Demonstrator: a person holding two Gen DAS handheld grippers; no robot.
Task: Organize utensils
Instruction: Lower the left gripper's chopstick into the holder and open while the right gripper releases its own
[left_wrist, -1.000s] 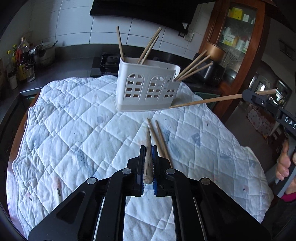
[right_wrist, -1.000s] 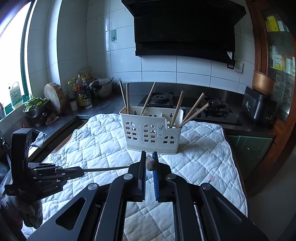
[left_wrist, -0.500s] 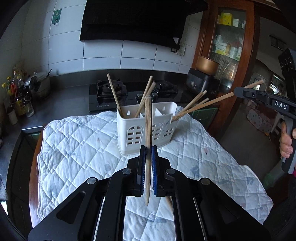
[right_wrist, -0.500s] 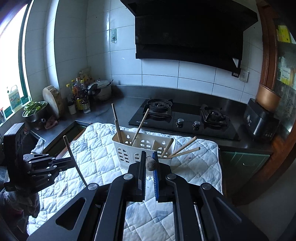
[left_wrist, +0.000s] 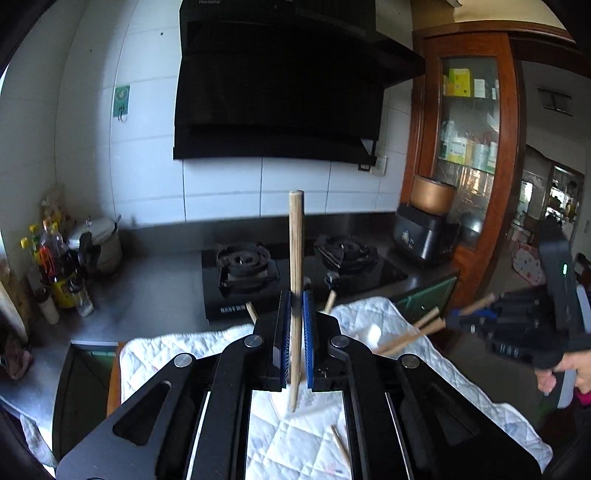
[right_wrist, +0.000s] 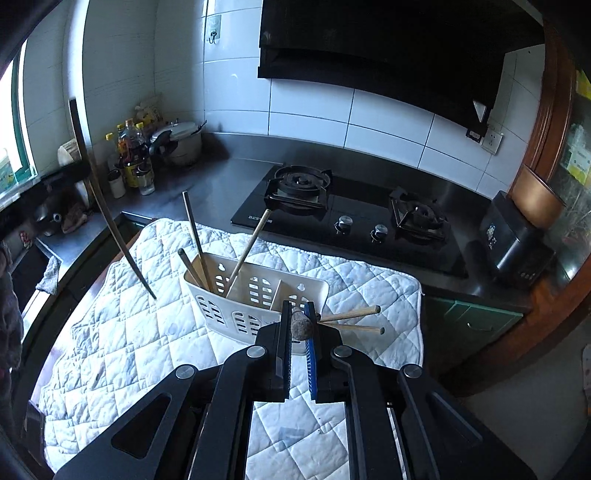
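My left gripper (left_wrist: 295, 341) is shut on a wooden chopstick (left_wrist: 296, 258) and holds it upright above the quilted mat. My right gripper (right_wrist: 298, 345) is shut on another chopstick, whose blunt end (right_wrist: 301, 326) faces the camera. The right gripper also shows in the left wrist view (left_wrist: 458, 319) at the right. The white slotted utensil holder (right_wrist: 236, 295) stands on the mat, with several chopsticks (right_wrist: 247, 251) leaning in it. In the left wrist view my own gripper hides the holder. The left-held chopstick shows in the right wrist view (right_wrist: 122, 243), raised left of the holder.
A white quilted mat (right_wrist: 129, 332) covers the table. A loose chopstick (left_wrist: 340, 445) lies on it. Behind are a black gas hob (right_wrist: 351, 218), bottles (right_wrist: 133, 155) and a pot (right_wrist: 181, 140) at the back left, and a black appliance (right_wrist: 513, 240) on the right counter.
Both grippers have risen and tilted upward with their chopsticks. The left chopstick went from lying along the mat to upright. The right gripper moved over the holder's right end.
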